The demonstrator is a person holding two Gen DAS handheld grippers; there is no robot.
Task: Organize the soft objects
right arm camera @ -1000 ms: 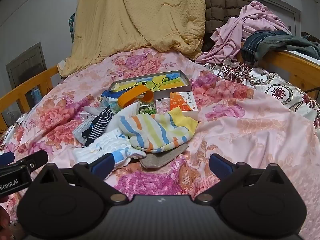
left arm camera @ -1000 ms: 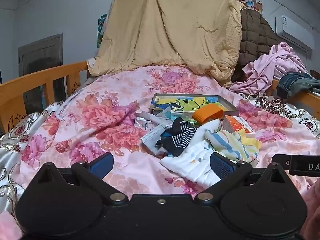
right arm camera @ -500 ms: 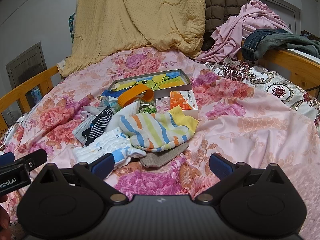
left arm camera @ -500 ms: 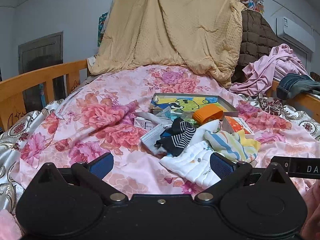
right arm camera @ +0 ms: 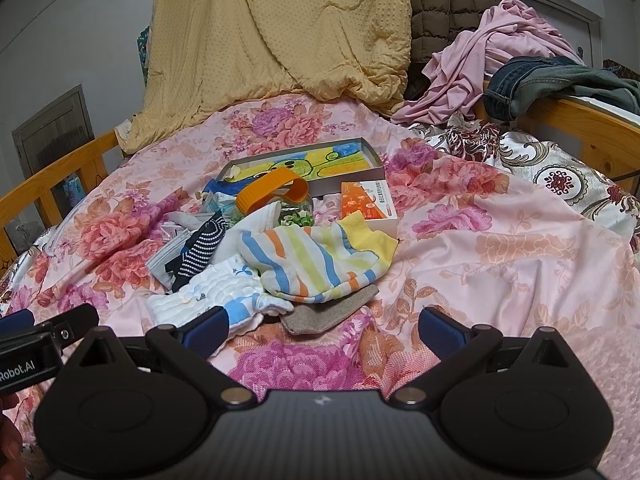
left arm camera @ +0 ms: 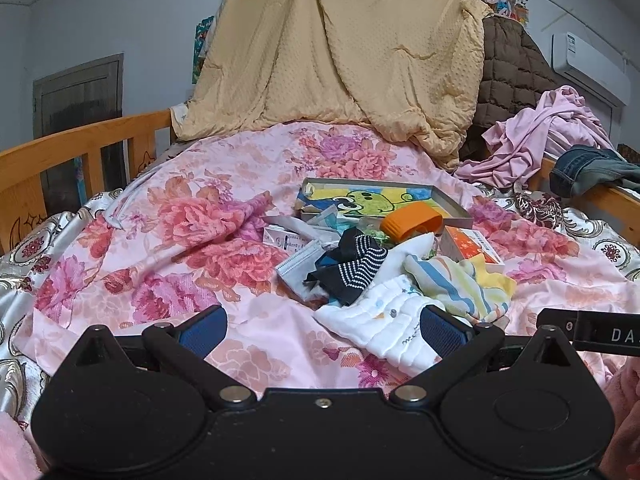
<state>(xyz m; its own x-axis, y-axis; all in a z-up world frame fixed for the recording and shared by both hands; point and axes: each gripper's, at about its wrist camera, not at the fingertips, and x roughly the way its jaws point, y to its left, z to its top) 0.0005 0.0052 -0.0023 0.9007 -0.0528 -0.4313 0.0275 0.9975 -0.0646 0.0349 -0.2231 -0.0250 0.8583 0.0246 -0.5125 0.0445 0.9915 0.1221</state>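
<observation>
Toward the left side of the bed, a wooden rail (left arm camera: 80,148) is seen along the edge, and the pink floral bedspread (left arm camera: 168,248) lies bare there. The left gripper (left arm camera: 322,326) is held low over the near edge of the bed with its fingers spread wide and nothing between them. Near the middle of the bed a heap of soft things is gathered: a grey face mask (left arm camera: 298,266) at its left, a dark dotted sock (left arm camera: 352,266) partly on top of it, and a white quilted cloth (right arm camera: 208,292) at the near side, just beside the left finger of the right gripper (right arm camera: 324,328). That gripper is likewise held wide open and empty. A striped sock (right arm camera: 316,260) is draped across the heap's right part, over a grey cloth (right arm camera: 328,312). Behind the heap, an orange-lidded jar (right arm camera: 276,194) lies on its side, touching a shallow picture box (right arm camera: 304,168); an orange carton (right arm camera: 366,204) rests just right of the jar. At the far right corner, pink clothing (right arm camera: 488,52) and jeans (right arm camera: 532,84) are piled on the rail.
</observation>
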